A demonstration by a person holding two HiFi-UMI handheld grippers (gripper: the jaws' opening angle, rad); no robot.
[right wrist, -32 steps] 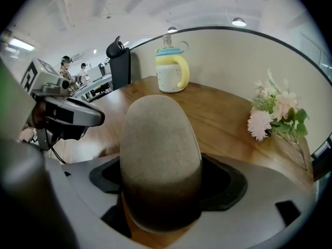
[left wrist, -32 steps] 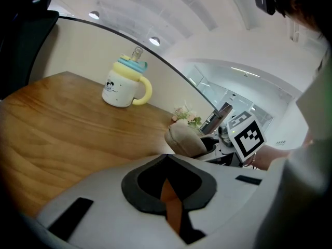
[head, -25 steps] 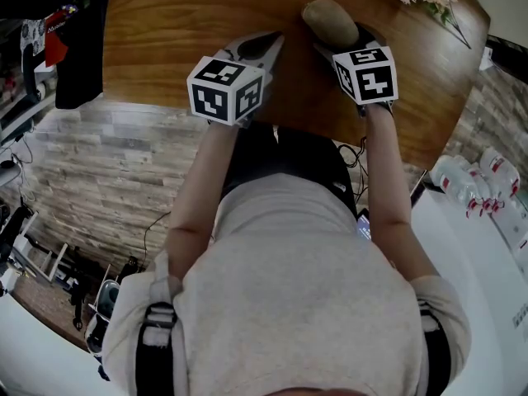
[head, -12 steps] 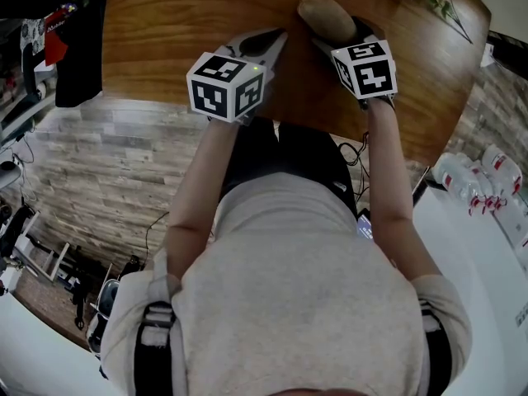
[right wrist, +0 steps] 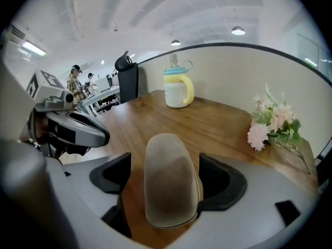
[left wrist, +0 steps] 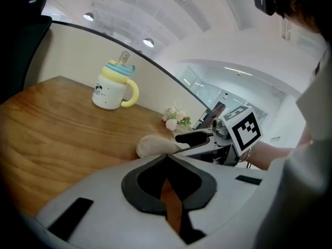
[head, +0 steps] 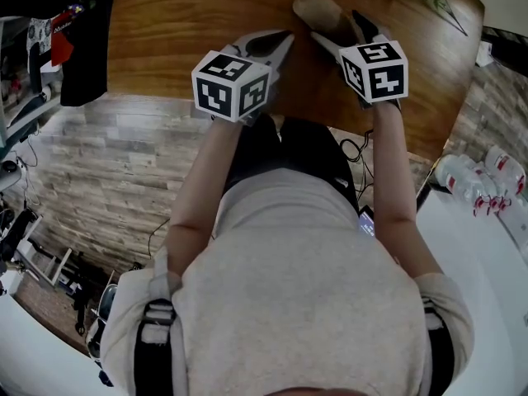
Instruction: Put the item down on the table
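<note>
A beige oblong padded item (head: 318,11) lies lengthwise on the wooden table (head: 181,31) near its front edge. My right gripper (head: 333,25) is open around it, one jaw on each side. In the right gripper view the item (right wrist: 171,178) fills the space between the jaws, with a gap on its left and the right jaw close against it. My left gripper (head: 280,40) hovers just left of it, shut and empty. In the left gripper view its tips (left wrist: 166,158) meet, and the item (left wrist: 155,145) shows beyond them.
A white cup with a yellow handle and blue lid (right wrist: 178,90) stands at the table's far side. Pink flowers (right wrist: 272,121) lie at the right edge. The table's front edge (head: 313,110) runs under my grippers. Several bottles (head: 487,180) stand off to the right.
The right gripper's jaws have spread apart from the beige item, which was gripped before. The left gripper has barely moved.
</note>
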